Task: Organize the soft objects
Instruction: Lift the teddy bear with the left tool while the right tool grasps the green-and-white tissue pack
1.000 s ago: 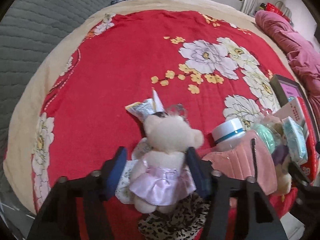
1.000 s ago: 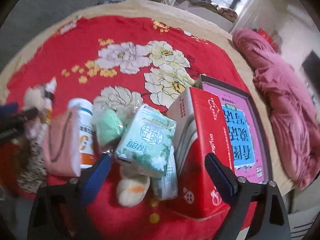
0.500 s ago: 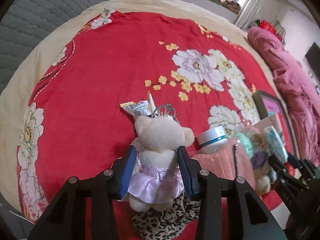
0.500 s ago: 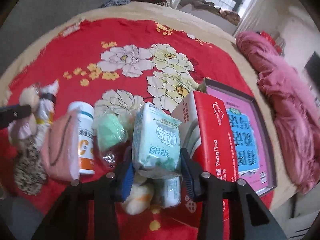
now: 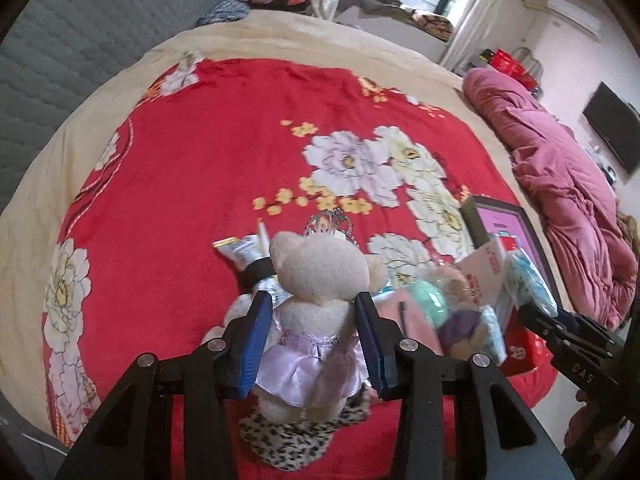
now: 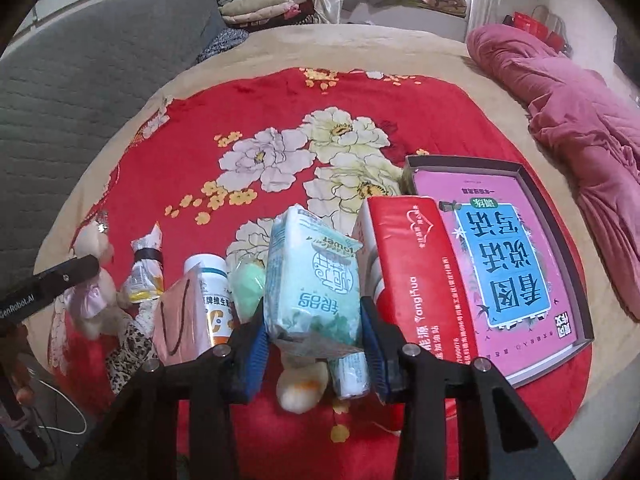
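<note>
My left gripper (image 5: pixel 314 322) is shut on a cream teddy bear (image 5: pixel 318 280) in a lilac skirt and holds it above a leopard-print cloth (image 5: pixel 300 436); the bear also shows in the right wrist view (image 6: pixel 90 276). My right gripper (image 6: pixel 314 334) is shut on a pale green tissue pack (image 6: pixel 312 280), lifted over a small cream plush (image 6: pixel 298 384) and a smaller tissue pack (image 6: pixel 352 374). A pink pouch (image 6: pixel 180 320) and a green soft ball (image 6: pixel 248 286) lie between the two grippers.
A red box (image 6: pixel 416 280) stands right of the tissue pack, with a pink book in a tray (image 6: pixel 496 256) beyond it. A white bottle (image 6: pixel 214 300) and a foil sachet (image 6: pixel 146 264) lie on the red flowered blanket (image 6: pixel 260 120). A pink quilt (image 6: pixel 568 112) lies far right.
Both grippers closed, the left on the teddy bear and the right on the tissue pack, and both have risen with their loads.
</note>
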A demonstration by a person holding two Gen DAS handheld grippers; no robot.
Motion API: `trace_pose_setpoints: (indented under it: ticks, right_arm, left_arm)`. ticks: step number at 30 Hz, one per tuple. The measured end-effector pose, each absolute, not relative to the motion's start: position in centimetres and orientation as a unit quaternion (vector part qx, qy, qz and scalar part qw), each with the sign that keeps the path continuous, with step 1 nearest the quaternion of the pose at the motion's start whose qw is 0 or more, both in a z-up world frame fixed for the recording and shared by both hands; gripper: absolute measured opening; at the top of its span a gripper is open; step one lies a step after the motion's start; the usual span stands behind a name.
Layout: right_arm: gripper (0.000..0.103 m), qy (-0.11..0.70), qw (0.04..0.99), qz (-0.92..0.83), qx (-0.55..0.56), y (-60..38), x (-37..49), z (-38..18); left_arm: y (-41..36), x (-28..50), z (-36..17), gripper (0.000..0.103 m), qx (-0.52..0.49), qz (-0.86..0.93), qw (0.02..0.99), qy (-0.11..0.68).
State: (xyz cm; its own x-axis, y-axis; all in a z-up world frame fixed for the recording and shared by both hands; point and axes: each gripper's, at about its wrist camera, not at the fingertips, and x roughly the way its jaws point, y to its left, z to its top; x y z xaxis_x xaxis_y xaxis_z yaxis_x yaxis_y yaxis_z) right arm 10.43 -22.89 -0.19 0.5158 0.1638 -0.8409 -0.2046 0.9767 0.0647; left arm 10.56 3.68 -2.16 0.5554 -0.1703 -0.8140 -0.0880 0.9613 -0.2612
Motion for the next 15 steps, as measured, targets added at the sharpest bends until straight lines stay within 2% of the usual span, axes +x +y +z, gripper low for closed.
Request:
trace_pose_setpoints:
  ticks: [15]
  right_arm:
    - [0.042, 0.456, 0.885, 0.092, -0.005, -28.5, 8.3, 3.2]
  left_arm:
    - [-5.6, 9.7, 1.5, 0.044, -0.093, -0.087, 0.878, 0.462]
